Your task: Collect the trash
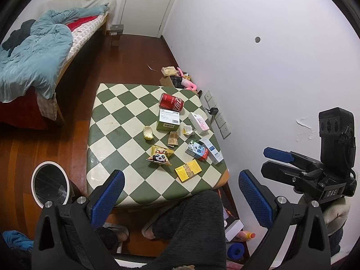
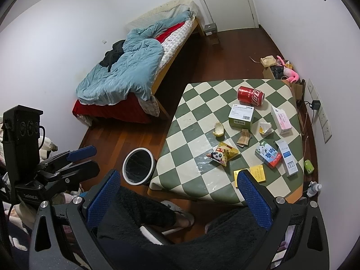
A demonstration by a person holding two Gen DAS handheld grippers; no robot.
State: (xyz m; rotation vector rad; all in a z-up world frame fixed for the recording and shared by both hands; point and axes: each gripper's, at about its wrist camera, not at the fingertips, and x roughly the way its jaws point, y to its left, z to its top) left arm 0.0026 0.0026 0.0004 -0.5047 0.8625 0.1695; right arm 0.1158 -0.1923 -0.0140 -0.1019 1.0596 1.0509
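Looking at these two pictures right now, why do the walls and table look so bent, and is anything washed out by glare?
Left wrist view: fisheye lens bows the door frame and table edges, with black corners; lighting is even and shadows soft. Right wrist view: same bending on the bed; a shiny patch of glare lies on the table covering near the panda snack bag, but nothing is washed out.

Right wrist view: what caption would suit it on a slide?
Open hand-held gripper hovering before a checkered table littered with trash, bin waiting alongside.

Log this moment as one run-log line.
phase: pre-grasp | left tool: open, empty | right tool: open, empty | trash on checkered table: untouched | bin: on floor beside table
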